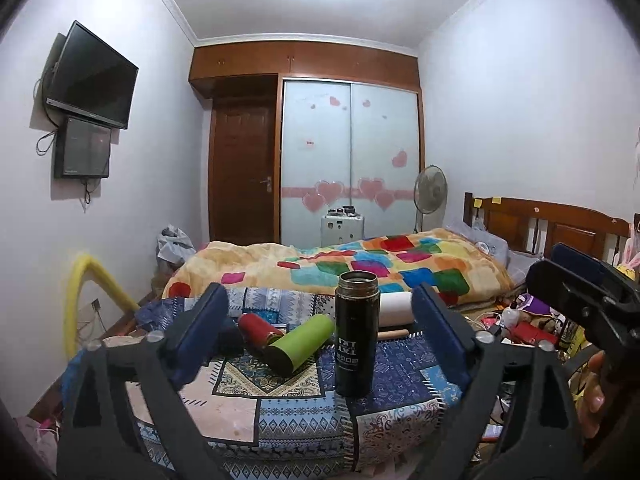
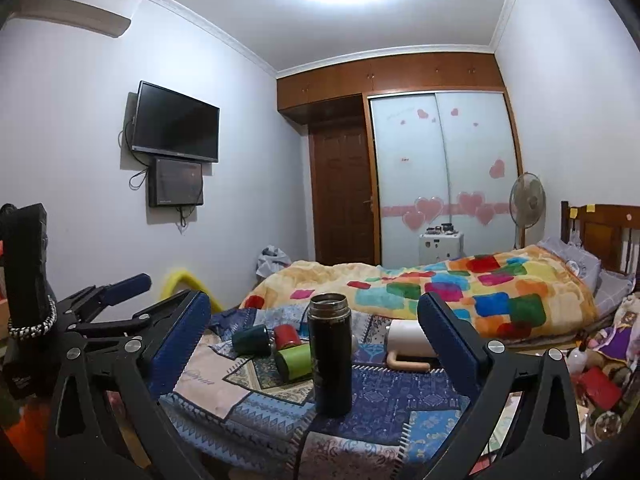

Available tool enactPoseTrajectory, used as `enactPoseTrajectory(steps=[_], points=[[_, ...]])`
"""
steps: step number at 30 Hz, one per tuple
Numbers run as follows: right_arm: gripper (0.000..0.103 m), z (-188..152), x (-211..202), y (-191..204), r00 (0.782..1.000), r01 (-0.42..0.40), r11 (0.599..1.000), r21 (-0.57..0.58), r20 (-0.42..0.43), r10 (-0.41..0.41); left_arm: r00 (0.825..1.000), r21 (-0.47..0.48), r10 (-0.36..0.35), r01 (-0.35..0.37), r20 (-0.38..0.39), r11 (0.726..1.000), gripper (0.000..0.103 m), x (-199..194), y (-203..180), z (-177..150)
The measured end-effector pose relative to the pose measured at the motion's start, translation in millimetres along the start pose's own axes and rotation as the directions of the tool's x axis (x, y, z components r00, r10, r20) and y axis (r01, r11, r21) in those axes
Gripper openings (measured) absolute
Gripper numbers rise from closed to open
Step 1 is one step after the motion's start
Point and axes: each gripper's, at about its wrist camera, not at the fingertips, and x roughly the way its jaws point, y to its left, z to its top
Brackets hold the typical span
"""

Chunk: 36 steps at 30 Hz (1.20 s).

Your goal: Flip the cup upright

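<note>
A black flask-style cup [image 1: 357,334] stands upright, mouth up, on the patchwork cloth [image 1: 280,412]; it also shows in the right wrist view [image 2: 331,350]. A green cup [image 1: 302,343] lies on its side beside a red cup [image 1: 260,330], also on its side. In the right wrist view the green cup [image 2: 295,361], red cup [image 2: 287,336] and a dark green cup [image 2: 251,340] lie tipped over. A white cup [image 2: 408,338] with a wooden handle lies behind. My left gripper [image 1: 320,336] is open and empty, short of the cups. My right gripper [image 2: 316,344] is open and empty.
A bed with a colourful blanket [image 1: 360,264] lies behind the cloth. Clutter and cables [image 1: 520,320] sit at the right. A yellow foam tube [image 1: 86,296] stands at the left. The right gripper shows at the edge of the left wrist view [image 1: 580,292].
</note>
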Motion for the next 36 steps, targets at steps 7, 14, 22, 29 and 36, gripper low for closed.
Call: enactPoseTrajectory(steps=[7, 14, 22, 29, 36], points=[[0.103, -2.6, -3.8, -2.7, 1.0, 0.011, 1.0, 0.013, -0.003, -0.011, 1.0, 0.003, 0.021, -0.021, 0.015, 1.0, 0.103, -7.2, -0.4, -2.8], [0.103, -4.4, -6.1, -4.1, 1.0, 0.013, 1.0, 0.027, -0.008, -0.013, 1.0, 0.008, 0.03, -0.03, 0.006, 1.0, 0.103, -7.2, -1.7, -6.1], [0.103, -4.6, -6.6, -2.7, 1.0, 0.012, 1.0, 0.028, -0.009, -0.012, 0.999, 0.005, 0.034, -0.034, 0.006, 0.999, 0.103, -7.8, -1.2, -6.5], [0.103, -4.7, -6.5, -2.8, 1.0, 0.011, 1.0, 0.029, -0.01, -0.01, 0.999, 0.008, 0.035, -0.035, -0.001, 0.999, 0.103, -7.2, -2.8, -7.8], [0.103, -3.5, -6.6, -0.7, 1.0, 0.01, 1.0, 0.026, -0.011, -0.01, 0.999, 0.0, 0.033, -0.033, -0.011, 0.999, 0.103, -4.5, -2.6, -8.5]])
